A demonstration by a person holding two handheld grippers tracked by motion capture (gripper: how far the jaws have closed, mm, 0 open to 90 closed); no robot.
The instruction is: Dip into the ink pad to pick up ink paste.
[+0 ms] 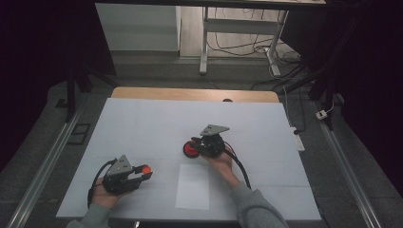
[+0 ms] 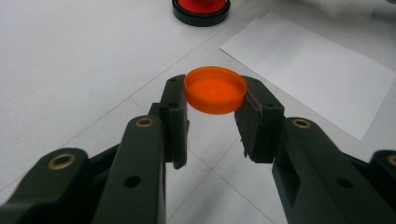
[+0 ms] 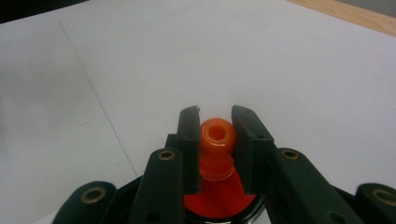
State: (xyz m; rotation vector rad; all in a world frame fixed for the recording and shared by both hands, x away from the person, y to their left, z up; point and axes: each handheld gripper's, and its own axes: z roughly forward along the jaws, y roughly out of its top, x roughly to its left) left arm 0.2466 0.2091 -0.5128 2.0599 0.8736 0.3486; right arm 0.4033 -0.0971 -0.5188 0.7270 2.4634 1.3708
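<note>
Both tongs clamped, hands apart

One orange cap, one red stamp, one paper sheet

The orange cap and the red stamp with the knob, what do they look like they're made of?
Orange cap in the left claw: likely thin moulded plastic, slightly translucent, smooth, with light glowing through its rim. Red stamp in the right claw: knob looks like glossy translucent plastic or rubber, judging by its soft highlights; its base has a shiny black rim, probably hard plastic.
</note>
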